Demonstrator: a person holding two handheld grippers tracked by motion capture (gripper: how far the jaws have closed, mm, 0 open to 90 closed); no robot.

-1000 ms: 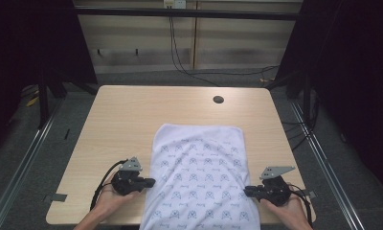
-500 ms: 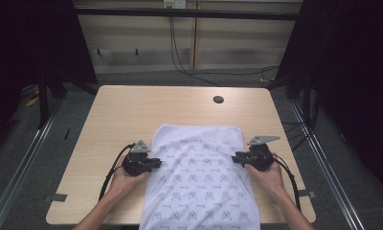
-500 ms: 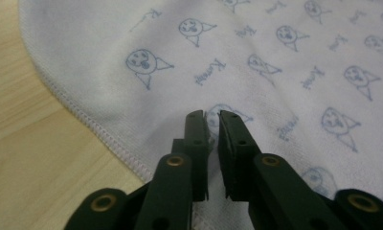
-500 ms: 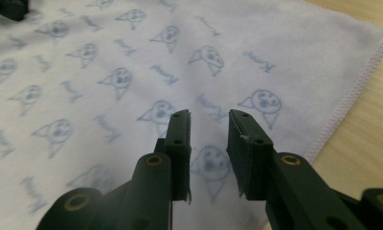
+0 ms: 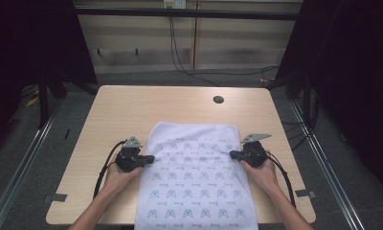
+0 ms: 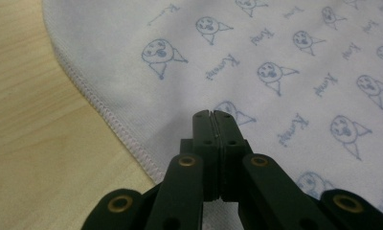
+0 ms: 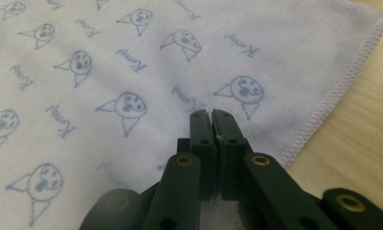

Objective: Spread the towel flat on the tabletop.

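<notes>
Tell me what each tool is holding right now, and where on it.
Both hold the white printed towel: the left tool is shut on its left edge, the right tool on its right edge, about midway along.

1. The cloth [image 5: 194,177] is white with a faint lilac cast, printed all over with small blue cartoon faces and blue script words; its stitched hem is pale pink-lilac.
2. The table [image 5: 132,110] is light wood with a fine grain, and has a dark round hole [image 5: 218,99] near its far right.
3. The left hand-held gripper [image 5: 150,158] is black with brass-coloured rivets and a grey plate on top.
4. The right hand-held gripper [image 5: 232,154] is coloured the same.
</notes>
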